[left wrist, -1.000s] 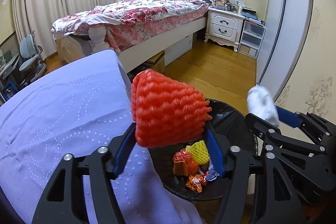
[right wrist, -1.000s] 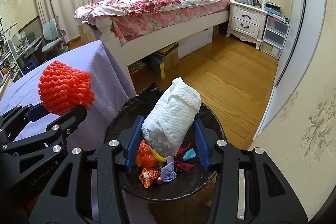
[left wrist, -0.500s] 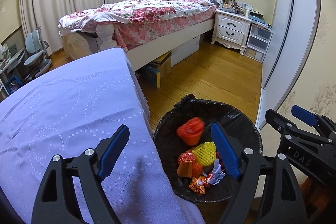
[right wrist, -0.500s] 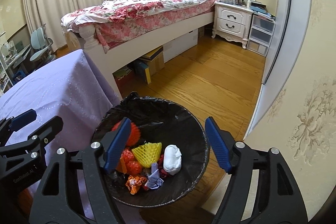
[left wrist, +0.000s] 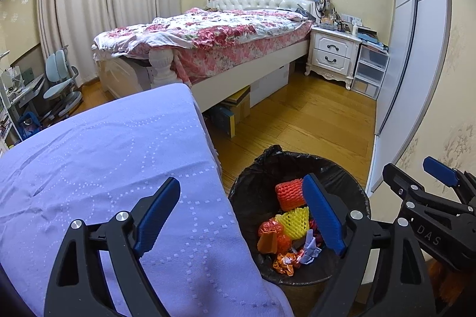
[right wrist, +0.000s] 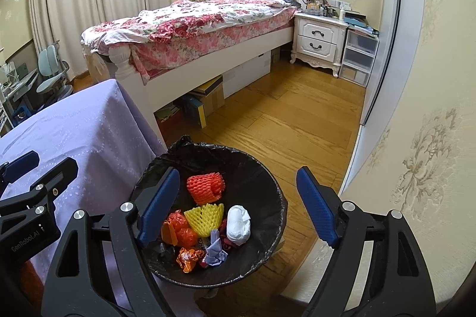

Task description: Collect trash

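trash in black bin, beside purple table, both grippers apart, empty

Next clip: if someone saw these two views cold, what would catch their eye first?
Most likely the black-lined trash bin on the wooden floor, beside the purple-draped table: it holds bright litter, including an orange foam net, a yellow foam net and a white paper wad. Next, the left gripper and right gripper, both open and empty above it. Behind stands the floral bed.
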Available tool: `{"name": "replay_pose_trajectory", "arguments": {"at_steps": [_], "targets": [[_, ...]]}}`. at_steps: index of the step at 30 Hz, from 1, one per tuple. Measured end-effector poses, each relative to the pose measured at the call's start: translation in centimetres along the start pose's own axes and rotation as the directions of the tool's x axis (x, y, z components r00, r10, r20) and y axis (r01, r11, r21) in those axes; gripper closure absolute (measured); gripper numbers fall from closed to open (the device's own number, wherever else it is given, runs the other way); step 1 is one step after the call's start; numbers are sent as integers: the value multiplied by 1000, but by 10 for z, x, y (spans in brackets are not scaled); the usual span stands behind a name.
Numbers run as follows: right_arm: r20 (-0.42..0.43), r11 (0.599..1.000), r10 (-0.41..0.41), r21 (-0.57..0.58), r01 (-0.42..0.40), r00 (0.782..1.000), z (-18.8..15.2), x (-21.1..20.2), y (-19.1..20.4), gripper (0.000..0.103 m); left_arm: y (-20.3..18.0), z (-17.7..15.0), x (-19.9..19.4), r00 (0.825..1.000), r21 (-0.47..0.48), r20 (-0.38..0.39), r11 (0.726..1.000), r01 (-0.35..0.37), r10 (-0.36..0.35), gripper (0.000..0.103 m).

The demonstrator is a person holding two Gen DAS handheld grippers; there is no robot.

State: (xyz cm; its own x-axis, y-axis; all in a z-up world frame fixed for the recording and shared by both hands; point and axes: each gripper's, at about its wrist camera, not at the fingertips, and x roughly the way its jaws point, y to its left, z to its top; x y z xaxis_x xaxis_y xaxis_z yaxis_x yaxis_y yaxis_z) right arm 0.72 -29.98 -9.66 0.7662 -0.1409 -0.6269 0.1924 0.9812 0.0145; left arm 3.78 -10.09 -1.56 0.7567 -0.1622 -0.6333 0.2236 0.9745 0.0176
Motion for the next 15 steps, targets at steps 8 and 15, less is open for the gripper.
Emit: {"name": "replay_pose_trajectory", "arguments": {"at_steps": [8, 15], "targets": [[52, 1000, -3, -12, 4, 999, 4, -26, 6, 18, 6, 0, -19, 999, -7, 33, 1000, -13, 13, 18], [88, 1000, 2, -16, 0, 996, 6, -49, 15, 16, 16, -4, -37, 998, -29, 56, 999, -30, 31, 17]]}}
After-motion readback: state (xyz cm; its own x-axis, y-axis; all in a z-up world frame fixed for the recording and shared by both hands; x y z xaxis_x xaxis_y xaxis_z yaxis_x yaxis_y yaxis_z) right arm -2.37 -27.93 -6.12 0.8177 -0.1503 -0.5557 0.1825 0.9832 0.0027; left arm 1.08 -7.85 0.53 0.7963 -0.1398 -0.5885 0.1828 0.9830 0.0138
